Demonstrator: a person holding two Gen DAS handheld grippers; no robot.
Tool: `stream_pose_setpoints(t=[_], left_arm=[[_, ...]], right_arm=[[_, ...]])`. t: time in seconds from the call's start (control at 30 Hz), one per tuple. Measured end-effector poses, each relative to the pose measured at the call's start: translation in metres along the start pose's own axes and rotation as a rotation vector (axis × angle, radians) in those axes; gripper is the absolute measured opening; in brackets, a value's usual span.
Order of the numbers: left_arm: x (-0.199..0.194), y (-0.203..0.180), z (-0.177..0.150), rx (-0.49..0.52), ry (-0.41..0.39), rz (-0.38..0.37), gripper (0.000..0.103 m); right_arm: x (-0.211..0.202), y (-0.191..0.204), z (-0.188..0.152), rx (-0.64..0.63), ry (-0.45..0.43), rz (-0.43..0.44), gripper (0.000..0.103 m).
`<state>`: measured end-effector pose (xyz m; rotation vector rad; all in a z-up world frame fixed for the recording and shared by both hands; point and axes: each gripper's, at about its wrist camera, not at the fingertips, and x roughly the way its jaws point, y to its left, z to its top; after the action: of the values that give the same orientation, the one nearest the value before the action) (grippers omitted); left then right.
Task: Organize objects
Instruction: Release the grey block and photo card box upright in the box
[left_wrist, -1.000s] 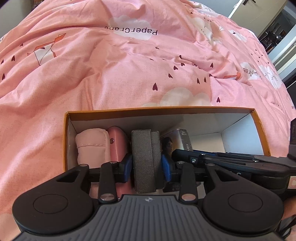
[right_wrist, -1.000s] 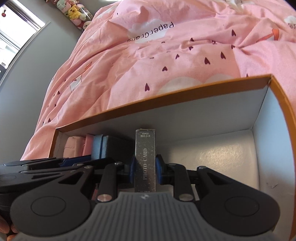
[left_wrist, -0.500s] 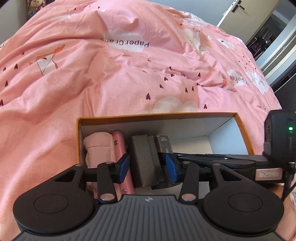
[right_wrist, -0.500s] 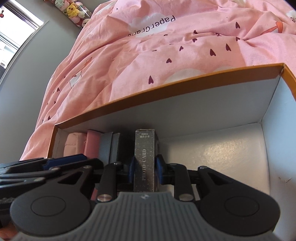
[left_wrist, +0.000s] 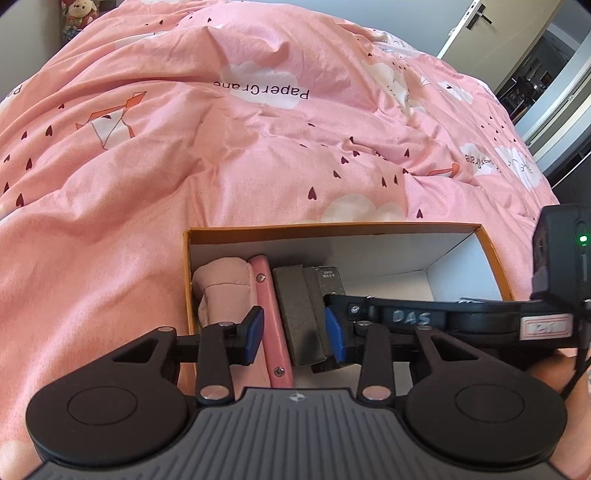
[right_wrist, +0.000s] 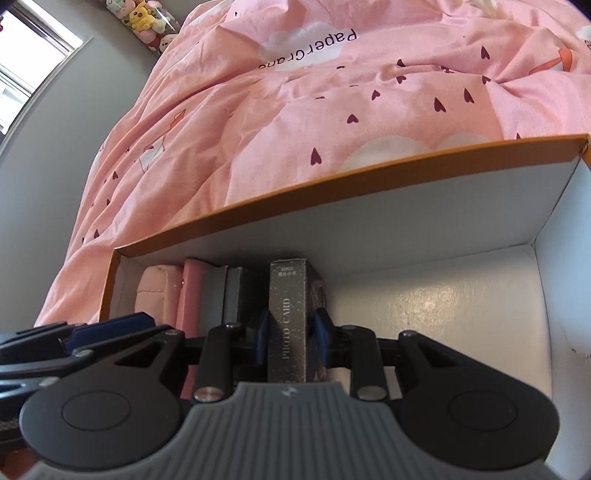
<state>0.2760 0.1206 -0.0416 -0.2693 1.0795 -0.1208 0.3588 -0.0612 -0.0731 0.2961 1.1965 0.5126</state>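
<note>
Left wrist view. We list an orange-rimmed box (left_wrist: 334, 226) on the pink duvet (left_wrist: 221, 147). Filed on edge from its left wall: pink pouch (left_wrist: 221, 284), pink case (left_wrist: 271, 325), grey foam block (left_wrist: 295, 314), photo-card box (left_wrist: 330, 277). Our left gripper (left_wrist: 293, 332) stands spread wide, holding nothing; the case and block sit between its pads, untouched. The right gripper (left_wrist: 424, 317) crosses from the right.

Right wrist view. Our right gripper (right_wrist: 291, 339) is clamped on the photo-card box (right_wrist: 288, 317), upright on edge, its long axis running away from us along the fingers, just beside the grey block (right_wrist: 236, 295). Bare box floor (right_wrist: 443, 314) lies rightward. We judge the right hand nearer; next it must let go.
</note>
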Motion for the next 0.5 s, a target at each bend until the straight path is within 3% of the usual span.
stream_pose_setpoints(t=[0.23,0.5], left_arm=[[-0.001,0.001,-0.002,0.008,-0.011,0.005,0.036],[-0.016,-0.007,-0.012,0.008,-0.059,0.012,0.032]], right_arm=[[-0.015,-0.004,-0.001,0.031,-0.013,0.03,0.031],[-0.032,0.002,-0.019,-0.058,-0.01,0.004,0.023]])
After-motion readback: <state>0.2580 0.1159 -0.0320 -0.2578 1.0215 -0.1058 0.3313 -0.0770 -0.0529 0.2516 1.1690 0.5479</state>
